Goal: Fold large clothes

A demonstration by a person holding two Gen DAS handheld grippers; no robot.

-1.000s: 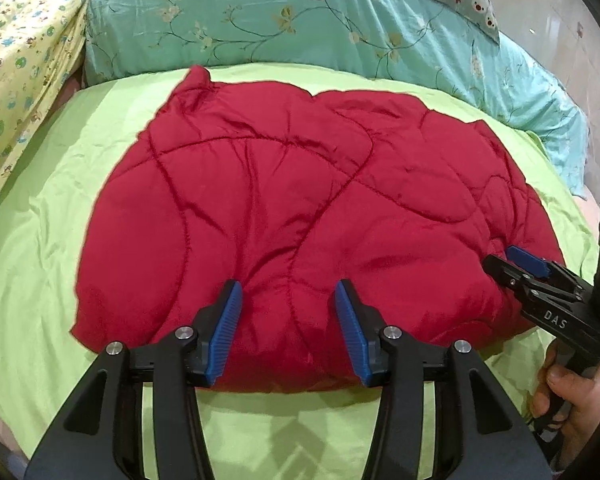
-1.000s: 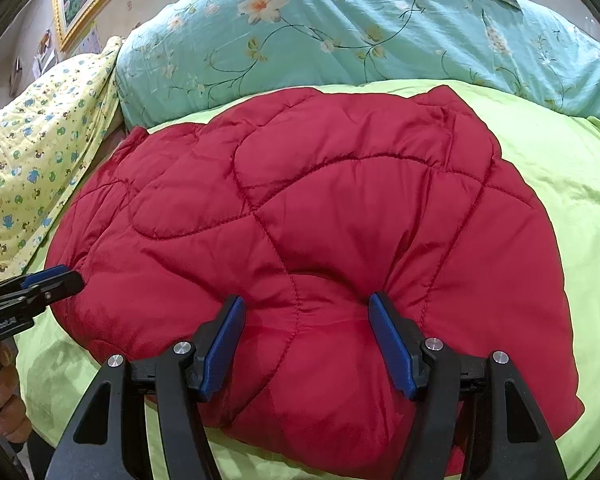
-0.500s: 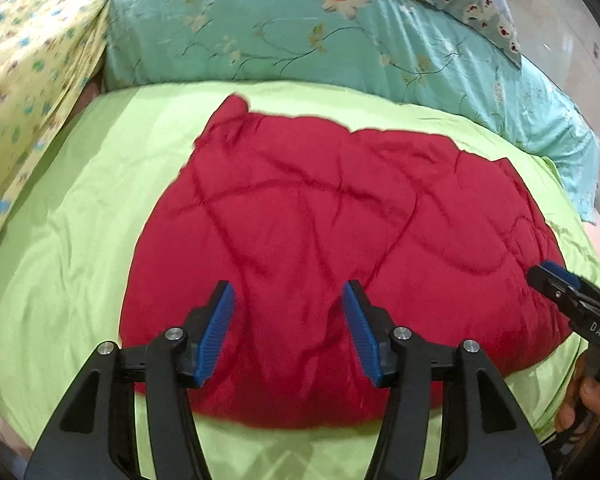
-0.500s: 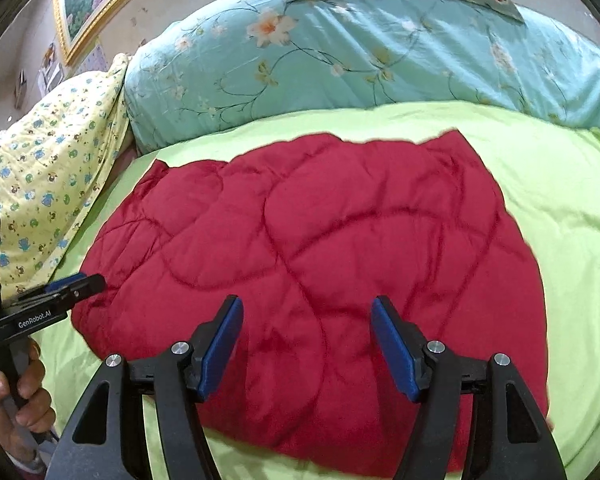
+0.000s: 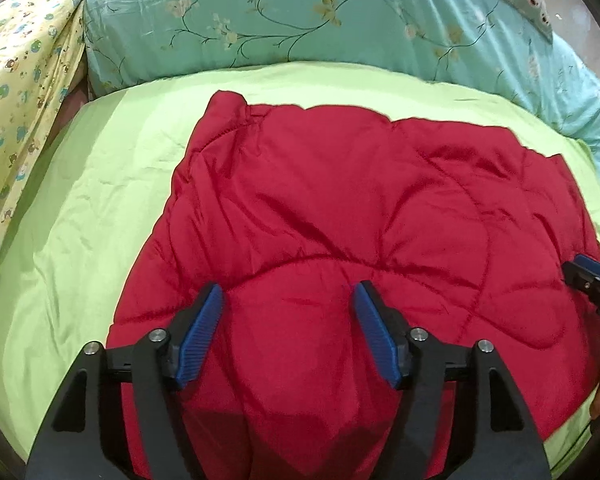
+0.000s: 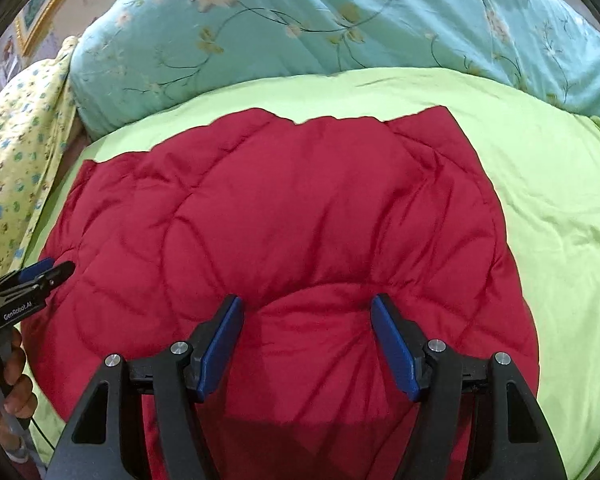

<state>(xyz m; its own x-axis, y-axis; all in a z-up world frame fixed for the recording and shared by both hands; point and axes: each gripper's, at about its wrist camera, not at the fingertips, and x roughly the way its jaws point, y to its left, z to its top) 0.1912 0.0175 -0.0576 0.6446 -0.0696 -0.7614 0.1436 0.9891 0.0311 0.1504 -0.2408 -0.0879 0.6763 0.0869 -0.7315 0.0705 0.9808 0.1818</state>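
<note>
Red quilted jacket (image 5: 340, 240) spread on a bed's lime-green sheet (image 5: 92, 208), both tongs hovering over its near edge.

Left wrist view: left tongs (image 5: 288, 332) with blue pads spreading further apart, red padding bulging in the gap but not pinched; teal floral duvet (image 5: 300, 16) heaped beyond the jacket, yellow printed blanket (image 5: 16, 80) at far left; tip of the right tongs (image 5: 592, 280) poking in at the right edge, just over the jacket's side. Right wrist view: right tongs (image 6: 308, 340) standing apart, a puffed fold of the jacket (image 6: 284, 216) between the pads, unclamped; left tongs (image 6: 40, 274) at the left margin, gripped by a hand (image 6: 8, 376); framed picture (image 6: 40, 16) on the wall, upper left.
</note>
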